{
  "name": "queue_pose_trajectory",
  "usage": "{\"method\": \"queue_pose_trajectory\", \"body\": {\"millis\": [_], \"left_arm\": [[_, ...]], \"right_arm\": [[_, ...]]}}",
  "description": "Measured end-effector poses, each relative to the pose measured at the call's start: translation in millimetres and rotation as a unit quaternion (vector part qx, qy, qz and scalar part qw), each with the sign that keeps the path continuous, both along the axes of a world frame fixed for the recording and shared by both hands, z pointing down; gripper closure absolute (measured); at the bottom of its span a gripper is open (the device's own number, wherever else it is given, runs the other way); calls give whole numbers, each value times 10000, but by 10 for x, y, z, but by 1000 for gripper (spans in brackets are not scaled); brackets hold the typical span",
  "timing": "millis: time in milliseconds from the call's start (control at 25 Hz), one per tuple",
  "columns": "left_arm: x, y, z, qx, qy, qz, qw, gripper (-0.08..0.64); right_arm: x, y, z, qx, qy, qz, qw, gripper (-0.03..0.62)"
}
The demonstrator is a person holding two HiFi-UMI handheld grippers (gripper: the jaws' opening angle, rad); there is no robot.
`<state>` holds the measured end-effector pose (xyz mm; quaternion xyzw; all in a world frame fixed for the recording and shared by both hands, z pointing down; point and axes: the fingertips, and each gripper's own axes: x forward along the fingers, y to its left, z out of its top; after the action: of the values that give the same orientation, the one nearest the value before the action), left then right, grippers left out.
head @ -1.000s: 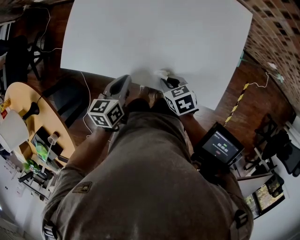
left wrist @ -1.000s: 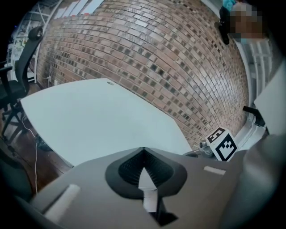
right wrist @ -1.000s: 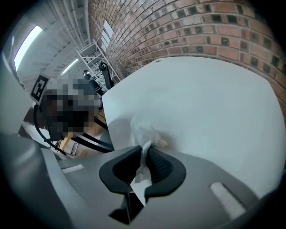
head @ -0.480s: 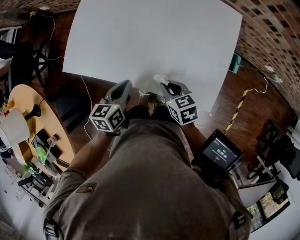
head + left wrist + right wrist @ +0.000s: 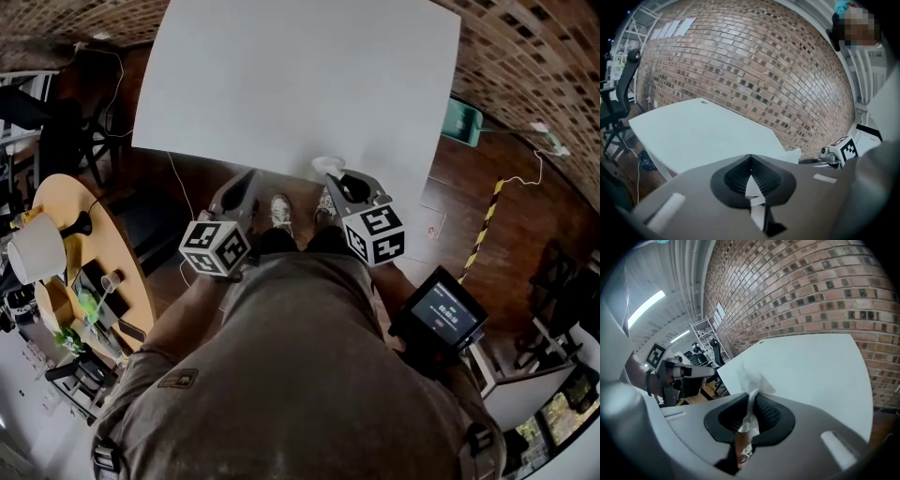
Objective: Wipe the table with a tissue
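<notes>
The white table (image 5: pixel 300 84) fills the top of the head view. Both grippers hover at its near edge, in front of the person's body. My right gripper (image 5: pixel 330 174) is shut on a crumpled white tissue (image 5: pixel 327 166), which sticks out from the jaws over the table edge. In the right gripper view the tissue (image 5: pixel 749 383) is pinched between the black pads, with the table (image 5: pixel 811 366) beyond. My left gripper (image 5: pixel 249 178) sits just off the edge. Its jaws (image 5: pixel 750 161) meet at the tips with nothing held, facing the table (image 5: pixel 703 136).
A round wooden side table (image 5: pixel 66 202) with a lamp and small items stands at the left. A device with a lit screen (image 5: pixel 445 314) hangs at the person's right hip. A brick wall lies beyond the table. Cables and striped tape (image 5: pixel 483 211) cross the floor.
Both grippers have drawn back toward the person, from over the table's near part to its edge. The tissue stays pinched in the right gripper.
</notes>
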<state>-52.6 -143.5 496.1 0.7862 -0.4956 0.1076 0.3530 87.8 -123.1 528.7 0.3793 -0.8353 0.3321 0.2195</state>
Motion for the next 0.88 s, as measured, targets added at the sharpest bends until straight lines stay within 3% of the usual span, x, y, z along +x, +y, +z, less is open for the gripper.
{"method": "queue_pose_trajectory", "body": {"millis": [360, 880], "left_arm": [[-80, 218, -251, 392, 223, 431, 9981, 558], [-781, 1021, -458, 859, 578, 904, 9905, 558]], "right_arm": [[-95, 359, -325, 484, 57, 529, 9974, 545], [-882, 1356, -721, 1064, 272, 1228, 9863, 543]]}}
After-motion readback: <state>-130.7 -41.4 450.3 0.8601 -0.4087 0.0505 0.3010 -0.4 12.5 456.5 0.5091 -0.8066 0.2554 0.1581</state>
